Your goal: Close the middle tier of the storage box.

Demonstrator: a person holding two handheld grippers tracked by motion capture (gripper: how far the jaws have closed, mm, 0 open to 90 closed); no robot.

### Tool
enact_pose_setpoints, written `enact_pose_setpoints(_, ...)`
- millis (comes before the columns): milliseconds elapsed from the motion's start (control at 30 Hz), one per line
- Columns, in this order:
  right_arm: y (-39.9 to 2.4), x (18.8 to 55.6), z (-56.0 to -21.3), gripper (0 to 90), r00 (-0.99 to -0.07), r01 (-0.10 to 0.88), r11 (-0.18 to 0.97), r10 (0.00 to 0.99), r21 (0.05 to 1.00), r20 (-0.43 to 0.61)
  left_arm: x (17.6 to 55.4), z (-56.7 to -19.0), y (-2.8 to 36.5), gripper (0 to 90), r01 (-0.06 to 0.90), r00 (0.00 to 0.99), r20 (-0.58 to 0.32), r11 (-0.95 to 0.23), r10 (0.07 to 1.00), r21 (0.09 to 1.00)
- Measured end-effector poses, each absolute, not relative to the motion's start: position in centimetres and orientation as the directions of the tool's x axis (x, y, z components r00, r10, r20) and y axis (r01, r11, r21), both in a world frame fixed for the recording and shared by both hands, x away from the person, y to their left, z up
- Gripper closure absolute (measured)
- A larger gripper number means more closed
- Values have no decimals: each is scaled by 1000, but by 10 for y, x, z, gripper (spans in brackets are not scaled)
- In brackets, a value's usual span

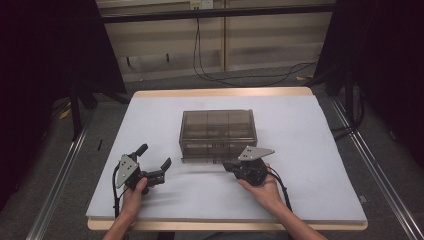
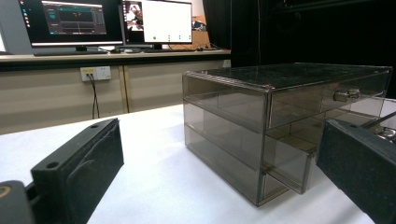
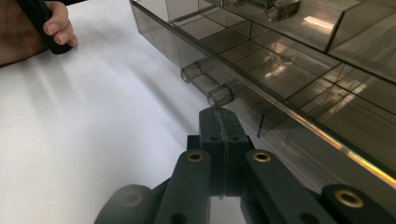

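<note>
- A smoky transparent drawer cabinet [image 1: 218, 135] is seen standing near the middle of the desk [image 1: 310, 150], which is covered in white.
- The cabinet's lower drawer [image 3: 280, 70] is seen pulled slightly forward, with divided compartments visible inside through its clear walls.
- The right claw [image 1: 231, 165] is held in the person's right hand [image 1: 265, 187] at the cabinet's near side; its jaws are pressed flat together with nothing between them.
- In the right gripper view the clenched tips are placed just below the clear handle [image 3: 208, 84] of the lower drawer, close to it; contact cannot be told.
- The left claw [image 1: 155, 156] is held in the left hand [image 1: 134, 196], near and to the left of the cabinet, apart from it; its jaws are spread wide and nothing is grasped.
- Monitors [image 2: 109, 21] on a bench are seen beyond the desk in the left gripper view.
</note>
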State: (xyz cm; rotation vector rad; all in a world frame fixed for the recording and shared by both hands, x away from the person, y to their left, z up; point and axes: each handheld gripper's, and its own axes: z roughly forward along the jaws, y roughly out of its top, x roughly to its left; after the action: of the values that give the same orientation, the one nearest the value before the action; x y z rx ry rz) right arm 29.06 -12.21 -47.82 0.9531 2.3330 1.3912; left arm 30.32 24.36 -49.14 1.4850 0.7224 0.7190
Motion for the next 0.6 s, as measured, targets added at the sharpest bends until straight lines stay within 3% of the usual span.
enact_pose_setpoints(600,-118,298,-479,900,-746,412,314,655,856,119,303,-492,243,9,18,607,7,-23,795,1000)
